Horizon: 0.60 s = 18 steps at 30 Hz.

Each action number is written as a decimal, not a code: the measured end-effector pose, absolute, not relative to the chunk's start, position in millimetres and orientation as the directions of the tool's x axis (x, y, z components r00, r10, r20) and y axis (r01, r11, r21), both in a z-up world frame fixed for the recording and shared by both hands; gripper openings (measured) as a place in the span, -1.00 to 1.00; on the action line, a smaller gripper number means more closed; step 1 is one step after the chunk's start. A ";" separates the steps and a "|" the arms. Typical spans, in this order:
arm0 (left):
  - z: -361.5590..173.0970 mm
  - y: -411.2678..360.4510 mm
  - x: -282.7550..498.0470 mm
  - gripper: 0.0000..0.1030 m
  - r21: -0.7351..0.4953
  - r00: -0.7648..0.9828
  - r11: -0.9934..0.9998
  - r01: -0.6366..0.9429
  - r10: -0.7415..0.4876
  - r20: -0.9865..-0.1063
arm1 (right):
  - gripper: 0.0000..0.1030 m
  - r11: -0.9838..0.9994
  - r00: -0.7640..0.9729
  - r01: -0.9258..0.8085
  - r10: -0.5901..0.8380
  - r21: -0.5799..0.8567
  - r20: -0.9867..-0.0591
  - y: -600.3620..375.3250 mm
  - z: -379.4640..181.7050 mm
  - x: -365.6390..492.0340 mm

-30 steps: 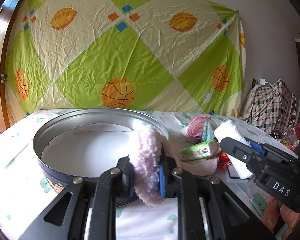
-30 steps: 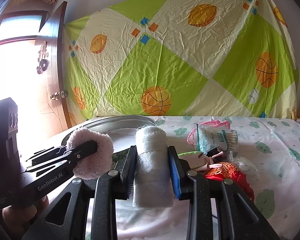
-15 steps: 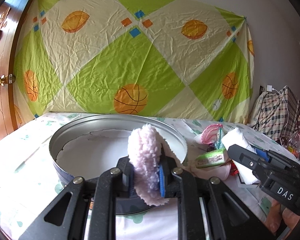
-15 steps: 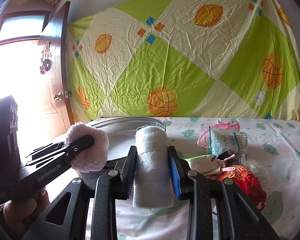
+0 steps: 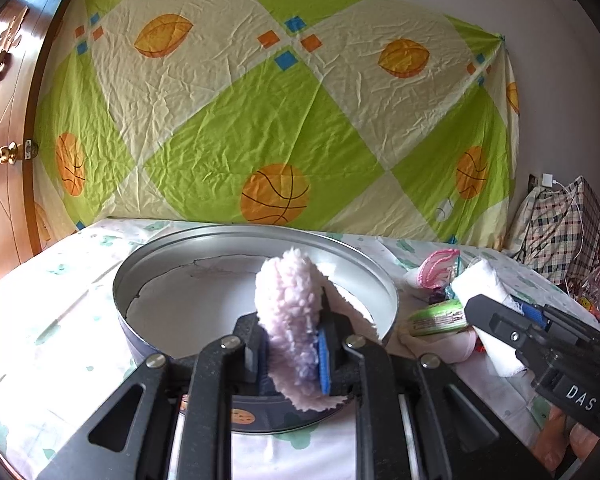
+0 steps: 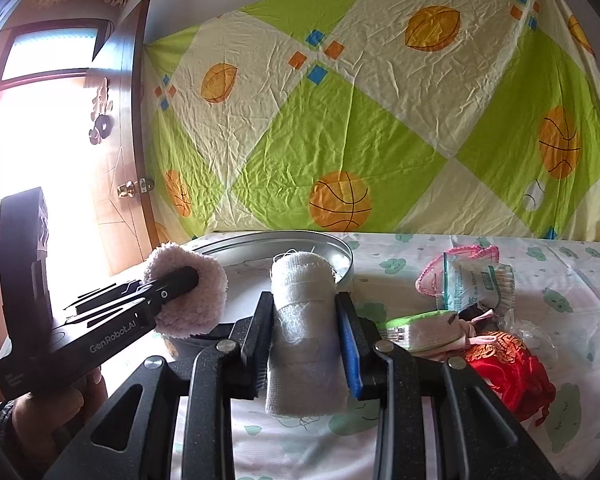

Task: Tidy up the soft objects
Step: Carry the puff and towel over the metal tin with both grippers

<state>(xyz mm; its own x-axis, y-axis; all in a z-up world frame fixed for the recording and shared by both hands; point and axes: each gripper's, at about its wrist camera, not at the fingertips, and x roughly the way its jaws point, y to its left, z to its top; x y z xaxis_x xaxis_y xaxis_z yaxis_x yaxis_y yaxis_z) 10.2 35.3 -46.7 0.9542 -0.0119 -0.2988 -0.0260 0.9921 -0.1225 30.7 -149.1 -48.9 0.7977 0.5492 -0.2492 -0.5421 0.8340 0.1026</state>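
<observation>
My left gripper (image 5: 294, 354) is shut on a pink fluffy pad (image 5: 290, 312) and holds it upright over the near rim of a round metal tin (image 5: 380, 280) with a white lining. The pad also shows in the right wrist view (image 6: 192, 296). My right gripper (image 6: 304, 340) is shut on a white gauze roll (image 6: 304, 320), held above the bed sheet to the right of the tin (image 6: 340, 252). The roll also shows in the left wrist view (image 5: 484, 292).
A heap of soft items lies right of the tin: a green-edged packet (image 6: 420, 326), a red embroidered pouch (image 6: 508, 368), a bag of cotton swabs (image 6: 476, 280) and a pink item (image 5: 438, 266). A checked bag (image 5: 560, 232) stands at far right. A wooden door (image 6: 128, 140) is at left.
Both grippers have risen and moved slightly forward with their loads. The tin now sits lower and farther in both views.
</observation>
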 end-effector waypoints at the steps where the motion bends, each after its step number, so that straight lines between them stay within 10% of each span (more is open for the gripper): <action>1: -46.8 36.0 10.1 -0.68 -0.121 0.954 0.992 -0.027 -0.011 -0.299 | -0.36 0.833 0.796 -0.544 0.551 0.102 -0.249 -148.4 -49.0 30.8; 18: -47.2 52.7 16.0 -0.68 -0.120 0.946 0.992 -0.049 0.008 -0.323 | -0.36 0.812 0.770 -0.575 0.579 0.101 -0.268 -137.5 -47.3 33.8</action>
<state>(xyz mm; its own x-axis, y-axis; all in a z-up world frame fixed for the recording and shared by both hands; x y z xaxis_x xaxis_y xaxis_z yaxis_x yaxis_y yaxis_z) 16.0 52.7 -47.2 0.9464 0.0076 -0.3228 -0.0489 0.9916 -0.1201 33.8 -137.5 -47.3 0.7704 0.5786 -0.2677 -0.5747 0.8121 0.1011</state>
